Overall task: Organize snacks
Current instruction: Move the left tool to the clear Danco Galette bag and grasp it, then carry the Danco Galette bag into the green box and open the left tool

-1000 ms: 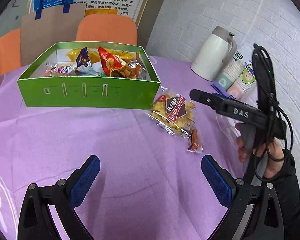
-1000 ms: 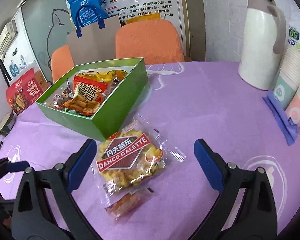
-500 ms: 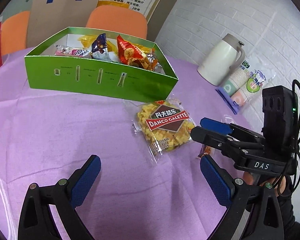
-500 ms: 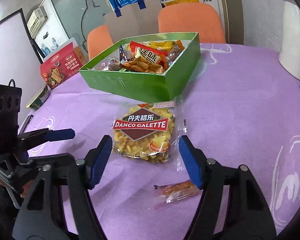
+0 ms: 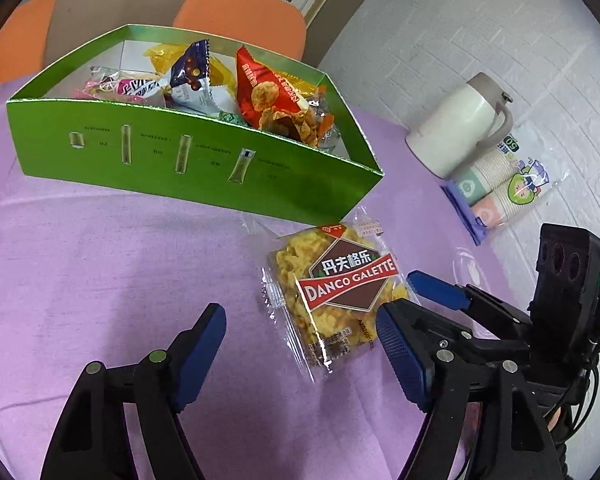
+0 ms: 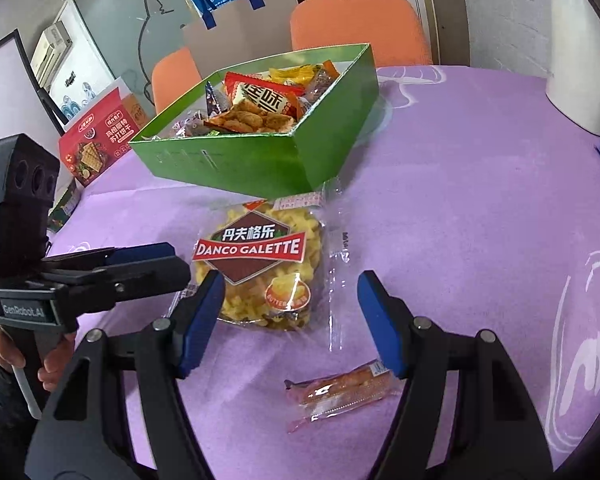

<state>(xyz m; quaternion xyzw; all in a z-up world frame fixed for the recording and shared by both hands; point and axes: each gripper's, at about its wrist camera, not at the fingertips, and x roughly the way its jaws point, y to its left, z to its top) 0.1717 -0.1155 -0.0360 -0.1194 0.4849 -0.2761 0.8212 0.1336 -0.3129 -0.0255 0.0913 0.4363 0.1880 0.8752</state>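
Note:
A clear packet of yellow Danco Galette biscuits [image 5: 340, 292] [image 6: 260, 264] lies flat on the purple cloth, just in front of the green box [image 5: 196, 160] [image 6: 228, 168] that holds several snack bags. My left gripper [image 5: 300, 332] is open, with the packet's near edge between its fingertips. My right gripper [image 6: 290, 292] is open too and comes at the same packet from the other side; its left finger overlaps the packet's corner. A small orange snack bar [image 6: 340, 394] lies below the right finger. Each gripper shows in the other's view: right gripper [image 5: 436, 292], left gripper [image 6: 152, 256].
A white thermos jug [image 5: 456, 132] and a sleeve of paper cups [image 5: 500, 184] stand at the right by the brick wall. A red snack carton [image 6: 100, 140] sits at the table's left edge. Orange chairs [image 6: 360, 24] and a paper bag [image 6: 220, 20] are behind the box.
Both grippers have closed in on the galette packet from opposite sides, and their jaws have narrowed somewhat. The packet and the snack bar have not moved.

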